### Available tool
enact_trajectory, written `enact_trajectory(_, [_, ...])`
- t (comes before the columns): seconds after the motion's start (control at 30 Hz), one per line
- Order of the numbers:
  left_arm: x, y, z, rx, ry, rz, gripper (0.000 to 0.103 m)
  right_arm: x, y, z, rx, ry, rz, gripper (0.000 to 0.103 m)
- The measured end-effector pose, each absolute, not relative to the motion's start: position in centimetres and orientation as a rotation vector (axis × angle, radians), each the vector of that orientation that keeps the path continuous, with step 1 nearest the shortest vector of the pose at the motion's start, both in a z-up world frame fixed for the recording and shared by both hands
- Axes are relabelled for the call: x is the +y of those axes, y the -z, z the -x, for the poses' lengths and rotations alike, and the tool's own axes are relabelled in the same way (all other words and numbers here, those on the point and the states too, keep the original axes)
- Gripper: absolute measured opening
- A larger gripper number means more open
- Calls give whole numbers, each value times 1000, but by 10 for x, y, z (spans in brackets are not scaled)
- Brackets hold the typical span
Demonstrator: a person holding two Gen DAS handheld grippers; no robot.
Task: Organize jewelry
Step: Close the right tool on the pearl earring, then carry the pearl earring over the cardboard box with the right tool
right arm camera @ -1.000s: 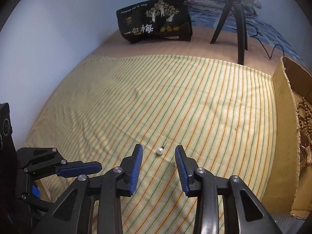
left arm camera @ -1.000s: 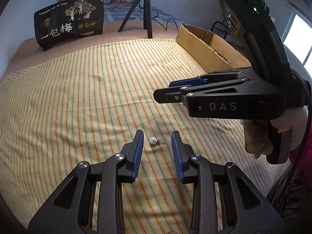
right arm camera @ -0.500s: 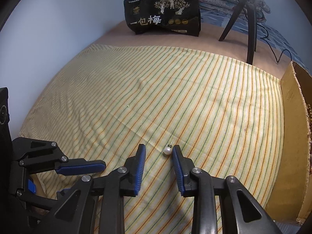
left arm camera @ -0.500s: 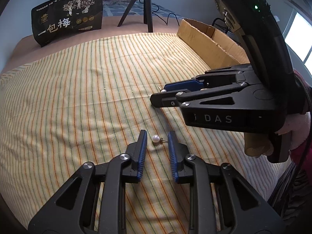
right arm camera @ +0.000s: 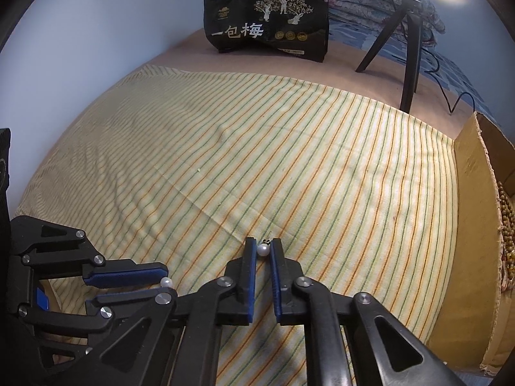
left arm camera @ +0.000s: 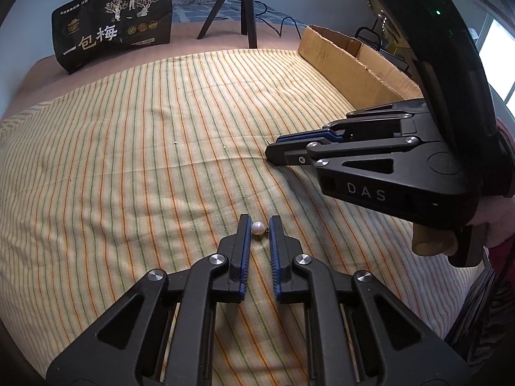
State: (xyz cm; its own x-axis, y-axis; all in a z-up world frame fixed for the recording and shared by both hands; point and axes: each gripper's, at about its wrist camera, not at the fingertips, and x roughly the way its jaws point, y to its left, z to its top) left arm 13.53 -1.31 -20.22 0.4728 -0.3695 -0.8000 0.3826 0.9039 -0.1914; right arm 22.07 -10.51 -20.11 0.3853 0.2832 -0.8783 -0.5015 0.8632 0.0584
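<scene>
Both pearl studs pinched, neither boxed yet.
Left black gripper [left arm camera: 258, 225] clenched on one small white pearl stud earring [left arm camera: 257, 227]; right black gripper [right arm camera: 264, 247] clenched on the second pearl stud [right arm camera: 263, 250], both low over the striped yellow cloth [left arm camera: 128, 160]. Brown cardboard box [right arm camera: 473, 212] at 3 o'clock holds beads, contents mostly cut off. Stud posts hard to see.

I see cloth [right arm camera: 257, 148] on bed | bag [right arm camera: 267, 29] behind cloth, upright | tripod [right arm camera: 408, 48] right of bag | box [right arm camera: 476, 212] along cloth's right edge, beads [right arm camera: 507, 215] in it | left earring [left arm camera: 257, 227] on cloth, near edge | right earring [right arm camera: 263, 249] on cloth, between it and box
</scene>
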Motion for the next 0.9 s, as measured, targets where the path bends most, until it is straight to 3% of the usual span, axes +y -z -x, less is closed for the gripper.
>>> enact_trajectory(0.9, [-4,144,-125,837,418,37,9,-124,117,-200,871,-468,209,6])
